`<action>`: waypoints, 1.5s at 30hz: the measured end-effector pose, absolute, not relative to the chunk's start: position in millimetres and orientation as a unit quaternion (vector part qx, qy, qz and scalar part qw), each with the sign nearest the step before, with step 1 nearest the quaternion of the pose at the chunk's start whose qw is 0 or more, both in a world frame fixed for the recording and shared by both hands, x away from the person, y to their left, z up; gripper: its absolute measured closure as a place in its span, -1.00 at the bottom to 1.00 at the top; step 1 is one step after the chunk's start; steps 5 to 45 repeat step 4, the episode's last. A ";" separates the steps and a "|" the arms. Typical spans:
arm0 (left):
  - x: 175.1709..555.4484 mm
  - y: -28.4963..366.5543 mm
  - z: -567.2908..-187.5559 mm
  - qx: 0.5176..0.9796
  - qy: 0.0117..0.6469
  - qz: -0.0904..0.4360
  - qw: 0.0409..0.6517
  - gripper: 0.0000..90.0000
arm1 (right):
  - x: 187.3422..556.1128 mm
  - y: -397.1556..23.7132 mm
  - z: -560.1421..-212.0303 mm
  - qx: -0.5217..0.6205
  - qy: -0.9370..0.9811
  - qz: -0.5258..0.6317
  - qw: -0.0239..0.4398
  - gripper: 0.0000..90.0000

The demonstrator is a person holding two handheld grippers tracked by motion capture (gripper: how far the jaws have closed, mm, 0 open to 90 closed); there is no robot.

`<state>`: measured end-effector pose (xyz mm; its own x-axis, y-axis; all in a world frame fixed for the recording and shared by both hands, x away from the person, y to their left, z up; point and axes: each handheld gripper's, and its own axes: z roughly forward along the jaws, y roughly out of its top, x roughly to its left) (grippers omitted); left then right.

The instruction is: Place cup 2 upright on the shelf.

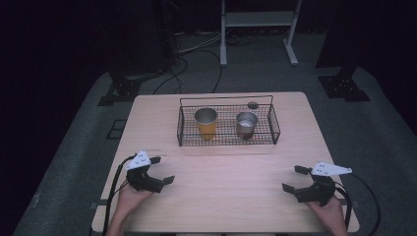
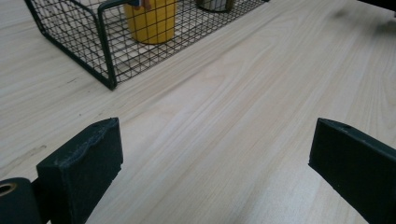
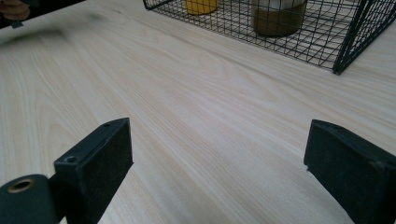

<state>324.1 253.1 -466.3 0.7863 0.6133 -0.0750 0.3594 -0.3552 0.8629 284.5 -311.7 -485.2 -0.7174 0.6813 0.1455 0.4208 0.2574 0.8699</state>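
Pale wood-grain laminate covers the bench [image 1: 221, 196], where a black wire-mesh basket [image 1: 228, 140] with a thin handle holds a yellow cup [image 1: 206, 123] and a shiny metal cup [image 1: 246, 124] side by side, no readable writing on either. Left tongs [image 1: 160, 170] and right tongs [image 1: 291, 178] sit low over the near edge, well apart from the basket, jaws spread wide and holding nothing.

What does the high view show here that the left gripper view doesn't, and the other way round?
High view alone: the whole table, both hands, the left claw and right claw, both open with nothing in them, and the floor and stands beyond. Left gripper view alone: close wood grain between its wide-apart jaws and the basket's near corner post. Shared: the wire basket, the yellow cup and the metal cup.
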 end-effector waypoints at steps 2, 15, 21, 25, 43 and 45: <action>322.4 254.8 -468.5 0.812 0.304 0.133 0.479 -0.96 | 284.2 -310.9 -485.5 0.351 0.782 0.498 0.130 -0.85; 319.7 255.4 -469.5 0.811 0.305 0.138 0.480 -0.96 | 284.9 -310.4 -486.1 0.350 0.782 0.499 0.131 -0.85; 319.7 255.4 -469.5 0.811 0.305 0.138 0.480 -0.96 | 284.9 -310.4 -486.1 0.350 0.782 0.499 0.131 -0.85; 319.7 255.4 -469.5 0.811 0.305 0.138 0.480 -0.96 | 284.9 -310.4 -486.1 0.350 0.782 0.499 0.131 -0.85; 319.7 255.4 -469.5 0.811 0.305 0.138 0.480 -0.96 | 284.9 -310.4 -486.1 0.350 0.782 0.499 0.131 -0.85; 319.7 255.4 -469.5 0.811 0.305 0.138 0.480 -0.96 | 284.9 -310.4 -486.1 0.350 0.782 0.499 0.131 -0.85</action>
